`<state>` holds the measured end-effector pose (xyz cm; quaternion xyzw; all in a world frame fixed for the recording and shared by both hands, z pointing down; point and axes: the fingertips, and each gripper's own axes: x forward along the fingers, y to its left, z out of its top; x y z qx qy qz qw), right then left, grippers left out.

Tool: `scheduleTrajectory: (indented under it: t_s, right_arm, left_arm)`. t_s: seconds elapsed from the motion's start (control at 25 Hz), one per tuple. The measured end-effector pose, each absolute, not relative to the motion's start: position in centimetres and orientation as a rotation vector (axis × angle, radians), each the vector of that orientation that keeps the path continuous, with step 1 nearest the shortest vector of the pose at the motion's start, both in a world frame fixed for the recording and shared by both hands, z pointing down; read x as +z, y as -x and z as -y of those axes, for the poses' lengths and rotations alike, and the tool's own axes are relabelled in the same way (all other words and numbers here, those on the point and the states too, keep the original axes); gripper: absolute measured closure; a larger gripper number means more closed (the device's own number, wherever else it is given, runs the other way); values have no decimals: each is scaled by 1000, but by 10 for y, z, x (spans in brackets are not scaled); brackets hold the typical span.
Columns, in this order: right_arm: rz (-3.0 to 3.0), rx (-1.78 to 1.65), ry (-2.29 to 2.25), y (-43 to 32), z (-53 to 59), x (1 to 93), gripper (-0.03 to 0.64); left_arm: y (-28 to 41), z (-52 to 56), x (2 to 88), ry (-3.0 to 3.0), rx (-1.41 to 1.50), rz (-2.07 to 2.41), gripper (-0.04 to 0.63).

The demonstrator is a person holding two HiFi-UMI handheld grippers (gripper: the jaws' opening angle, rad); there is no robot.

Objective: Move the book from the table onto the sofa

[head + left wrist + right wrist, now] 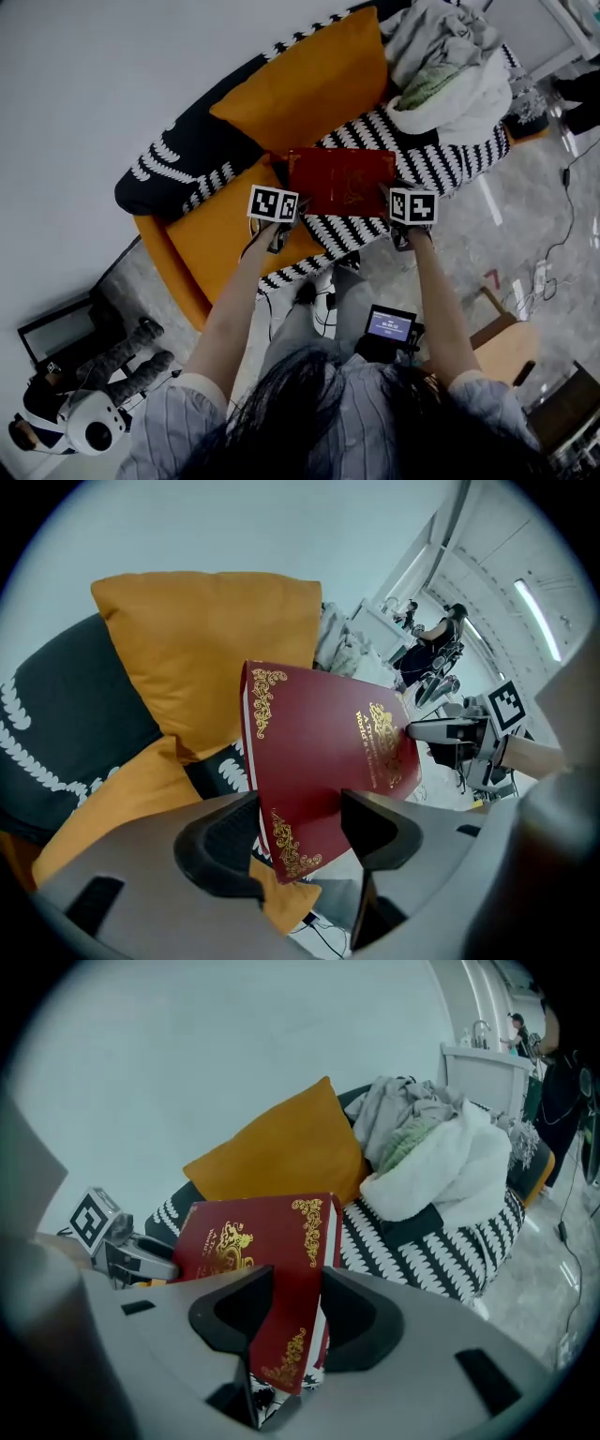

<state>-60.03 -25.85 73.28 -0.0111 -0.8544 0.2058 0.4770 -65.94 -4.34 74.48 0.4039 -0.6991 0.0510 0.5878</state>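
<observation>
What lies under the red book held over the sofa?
The black-and-white patterned throw on the orange sofa shows around the dark red hardcover book. The patch directly beneath is covered, so contact cannot be told.

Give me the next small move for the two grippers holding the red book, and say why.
Probably lower the book flat onto the sofa's striped seat before opening anything. The left gripper and right gripper each clamp one end, and the book seems to hang above the seat, in front of the orange cushion.
</observation>
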Motion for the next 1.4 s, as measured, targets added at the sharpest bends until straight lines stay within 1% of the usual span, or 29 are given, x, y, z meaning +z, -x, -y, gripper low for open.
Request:
scheduleTrajectory:
  t_s: [0.16,0.36,0.48,0.6,0.68,0.8,1.12,1.24,1.4]
  right_arm:
    - [2054,552,4,599,259,766,448]
    - [2071,538,-29,605,262,791,448]
    - [2110,492,-61,610,272,797,442]
    - [2097,591,-101,608,275,800,442]
    - [2086,658,-117,603,273,798,442]
    - [2089,684,-107,598,268,785,442]
    - [2163,682,-22,600,235,732,442]
    - [2217,662,22,596,218,704,442]
    - [2279,658,29,575,193,662,443]
  left_arm:
    - [664,46,770,-911,129,1619,318]
    - [676,49,787,-856,-21,1646,316]
    - [694,48,779,-804,-137,1724,314]
    - [701,45,764,-797,-243,1754,316]
    - [698,43,751,-825,-260,1763,316]
    - [688,41,727,-886,-220,1773,316]
    - [657,41,678,-1091,-4,1775,316]
    - [645,42,656,-1153,-6,1793,316]
    - [619,35,618,-1236,-89,1806,316]
